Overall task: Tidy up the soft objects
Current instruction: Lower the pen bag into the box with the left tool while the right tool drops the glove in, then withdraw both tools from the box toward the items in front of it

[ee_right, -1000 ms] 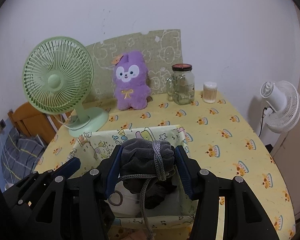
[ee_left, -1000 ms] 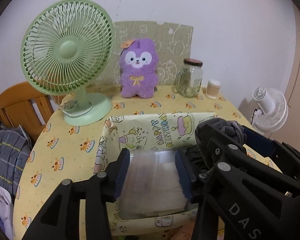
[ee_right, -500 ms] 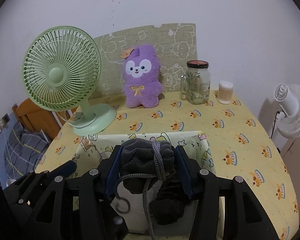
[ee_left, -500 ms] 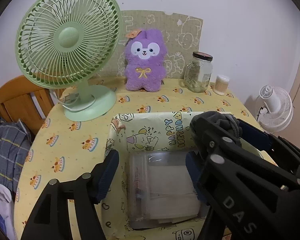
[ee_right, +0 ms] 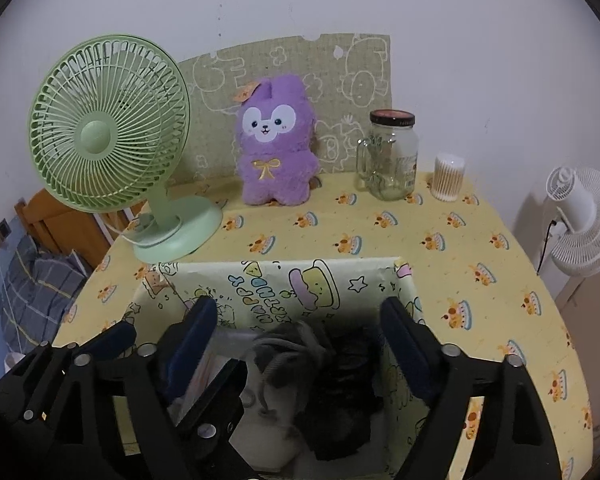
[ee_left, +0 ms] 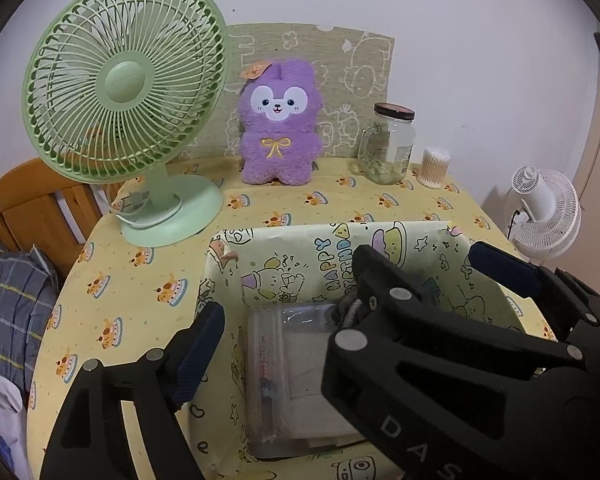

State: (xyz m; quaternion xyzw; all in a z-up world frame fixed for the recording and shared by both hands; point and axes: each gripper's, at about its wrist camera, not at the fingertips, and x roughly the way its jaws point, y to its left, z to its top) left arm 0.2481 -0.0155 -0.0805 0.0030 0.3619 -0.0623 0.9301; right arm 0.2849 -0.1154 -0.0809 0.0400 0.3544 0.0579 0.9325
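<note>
A yellow cartoon-print box [ee_left: 340, 252] [ee_right: 284, 280] sits on the table in front of me. Inside lie a clear plastic bag of white fabric [ee_left: 296, 372] and a dark grey bundle with a grey cord [ee_right: 300, 360]. My right gripper [ee_right: 300, 340] is open above the box, the bundle lying loose between its fingers. My left gripper [ee_left: 284, 344] is open over the box's left part; its right finger is hidden behind the right gripper's black body [ee_left: 440, 344]. A purple plush bunny [ee_left: 278, 124] [ee_right: 274, 152] stands at the back.
A green desk fan [ee_left: 128, 104] [ee_right: 112, 132] stands at back left. A glass jar [ee_left: 390, 144] [ee_right: 390, 156] and a cotton-swab tub [ee_left: 434, 168] [ee_right: 448, 178] are at back right. A white fan [ee_right: 580, 220] stands off the table's right edge, and a wooden chair [ee_left: 28, 200] to the left.
My right gripper has opened and let the dark grey bundle drop into the box. My left gripper has opened wider and left the clear bag lying in the box.
</note>
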